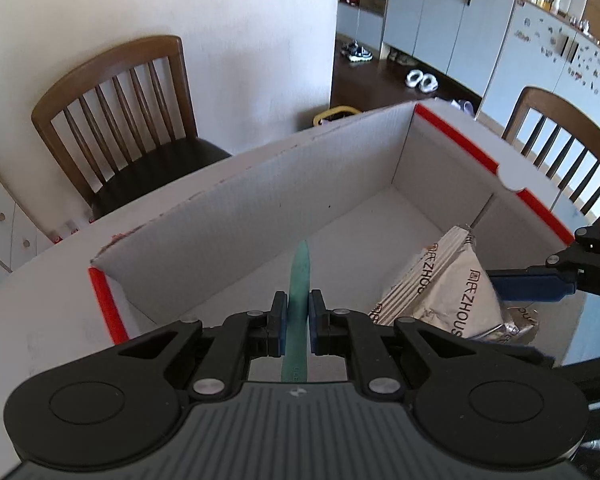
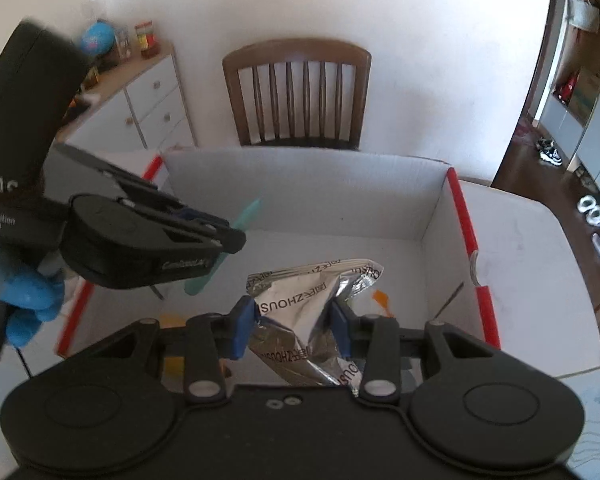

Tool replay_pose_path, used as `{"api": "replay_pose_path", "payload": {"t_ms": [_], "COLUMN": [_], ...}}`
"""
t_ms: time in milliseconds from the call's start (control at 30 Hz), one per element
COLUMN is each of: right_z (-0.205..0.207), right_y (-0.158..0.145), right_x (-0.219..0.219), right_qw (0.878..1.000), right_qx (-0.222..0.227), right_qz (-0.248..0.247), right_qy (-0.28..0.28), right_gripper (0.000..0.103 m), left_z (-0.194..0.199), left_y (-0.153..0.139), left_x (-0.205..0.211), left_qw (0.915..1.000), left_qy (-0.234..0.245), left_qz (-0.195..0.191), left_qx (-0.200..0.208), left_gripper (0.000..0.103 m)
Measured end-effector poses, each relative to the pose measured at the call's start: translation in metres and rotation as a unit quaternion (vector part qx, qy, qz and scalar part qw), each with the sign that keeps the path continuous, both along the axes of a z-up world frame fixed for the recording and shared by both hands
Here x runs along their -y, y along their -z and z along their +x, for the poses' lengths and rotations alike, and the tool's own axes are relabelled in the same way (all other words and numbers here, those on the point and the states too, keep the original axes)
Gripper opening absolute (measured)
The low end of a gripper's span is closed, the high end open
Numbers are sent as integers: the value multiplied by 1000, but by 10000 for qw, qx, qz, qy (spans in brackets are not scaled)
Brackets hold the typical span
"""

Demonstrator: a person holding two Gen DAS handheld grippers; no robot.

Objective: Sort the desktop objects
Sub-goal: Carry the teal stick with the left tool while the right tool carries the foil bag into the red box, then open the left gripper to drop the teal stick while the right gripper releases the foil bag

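Left wrist view. The left gripper (image 1: 299,312) is clamped on a thin, flat, teal-green plastic tool (image 1: 299,280) with a pointed tip; the strip stands on edge between the two blue-padded fingers (image 1: 317,316) and projects forward over the interior of an open white corrugated cardboard box with red edge strips (image 1: 228,208). The box rests on a white table (image 1: 40,320). At the right, the right gripper (image 1: 540,280) enters the frame, one blue finger pressed against a crinkled silver foil snack packet printed with dark lettering (image 1: 452,292), which hangs over the near right part of the box. Behind the table stand a brown wooden slat-back chair (image 1: 116,112) at left and a second wooden chair (image 1: 560,148) at right, with pale grey cabinets (image 1: 440,20) beyond.

Right wrist view. The right gripper (image 2: 294,320) grips the silver foil snack packet (image 2: 296,308) between its blue pads, the packet creased and held above the near part of the box floor. The white cardboard box (image 2: 300,192) lies directly ahead. At left, the left gripper (image 2: 236,240), carried by a hand in a blue glove (image 2: 28,300), holds the teal-green tool (image 2: 198,280) slanted over the box's left side; its outline is blurred. A small orange item (image 2: 382,300) lies on the box floor, right of the packet. A wooden chair (image 2: 296,92) stands behind the box.
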State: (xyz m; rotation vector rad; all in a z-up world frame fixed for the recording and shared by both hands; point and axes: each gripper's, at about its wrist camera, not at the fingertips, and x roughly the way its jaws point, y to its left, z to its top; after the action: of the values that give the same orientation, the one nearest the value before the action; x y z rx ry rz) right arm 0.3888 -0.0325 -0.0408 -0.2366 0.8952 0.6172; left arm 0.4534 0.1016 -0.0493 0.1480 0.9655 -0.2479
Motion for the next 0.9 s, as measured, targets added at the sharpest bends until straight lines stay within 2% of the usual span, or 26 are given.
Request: {"api": "replay_pose_path", "payload": {"t_ms": [433, 767, 900], "right_z": [-3, -12, -25], "right_y": [33, 37, 38], "right_x": [-12, -15, -3], "right_qw": [9986, 9984, 9982], "right_qx": [-396, -436, -528], "right_qz": [-288, -299, -221], "right_qy": [-213, -212, -174], "right_gripper": [40, 42, 44], "left_z": [16, 23, 26], "left_y": [23, 37, 39], "left_x": [9, 10, 8], "left_qw": [9985, 9967, 9958], "left_qy": [140, 37, -77], "left_qz": [229, 289, 286], "left_qx": [-472, -761, -867], "left_gripper": [9, 9, 10]}}
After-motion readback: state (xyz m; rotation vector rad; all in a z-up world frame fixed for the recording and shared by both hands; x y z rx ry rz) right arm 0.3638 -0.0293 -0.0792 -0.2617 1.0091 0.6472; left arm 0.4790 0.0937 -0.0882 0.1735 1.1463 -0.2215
